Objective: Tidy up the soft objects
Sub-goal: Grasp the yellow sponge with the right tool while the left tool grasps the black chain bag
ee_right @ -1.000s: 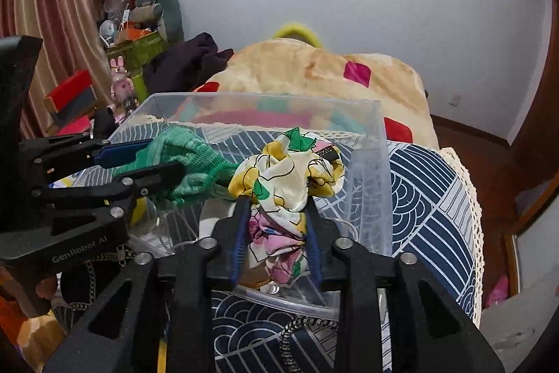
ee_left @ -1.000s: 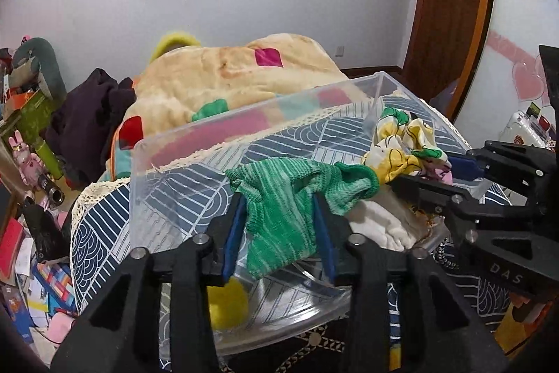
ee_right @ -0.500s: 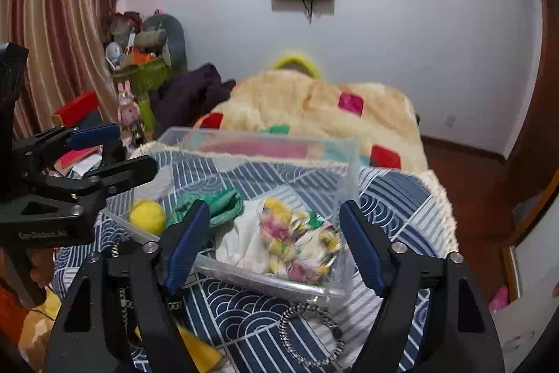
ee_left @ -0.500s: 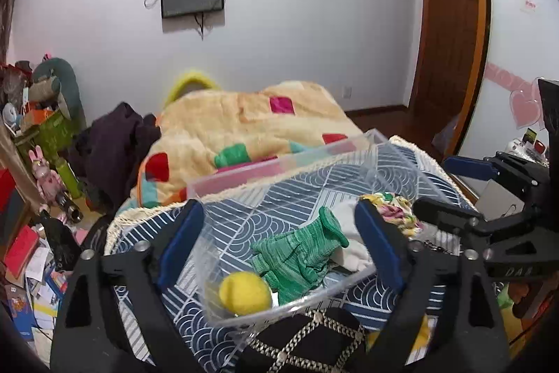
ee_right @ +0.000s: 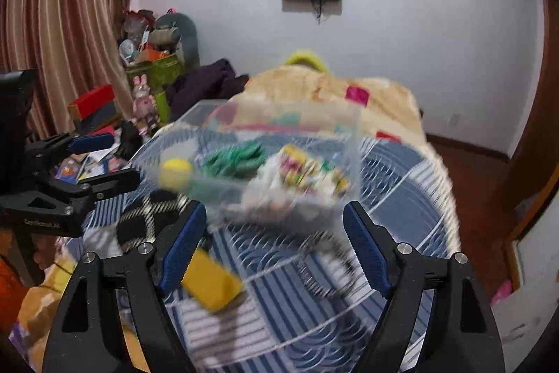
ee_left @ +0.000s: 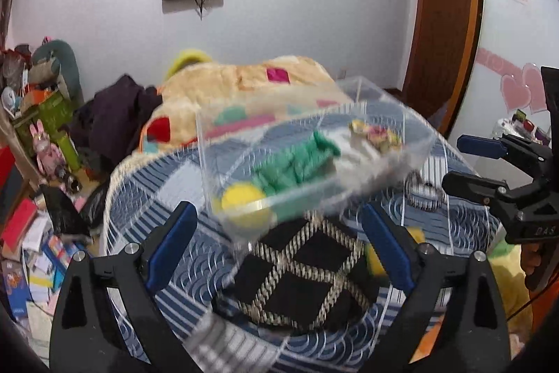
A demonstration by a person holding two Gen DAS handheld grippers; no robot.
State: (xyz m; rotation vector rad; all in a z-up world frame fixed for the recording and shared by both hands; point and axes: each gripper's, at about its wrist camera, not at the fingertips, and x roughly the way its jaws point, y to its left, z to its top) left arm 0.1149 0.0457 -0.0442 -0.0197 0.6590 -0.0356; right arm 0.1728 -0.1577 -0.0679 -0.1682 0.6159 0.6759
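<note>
Both our grippers, left gripper (ee_left: 279,250) and right gripper (ee_right: 276,247), spread wide and empty; black checkered cloth (ee_left: 300,271) lies just before the clear bin (ee_left: 412,145), nearer left.

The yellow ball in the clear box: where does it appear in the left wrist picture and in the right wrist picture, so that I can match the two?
Left wrist view: the yellow ball sits just below the middle, in the near left corner of the clear box.
Right wrist view: the yellow ball is left of the middle, at the left end of the clear box.
Shared landmark: the green knitted cloth lies beside the ball in both.
</note>
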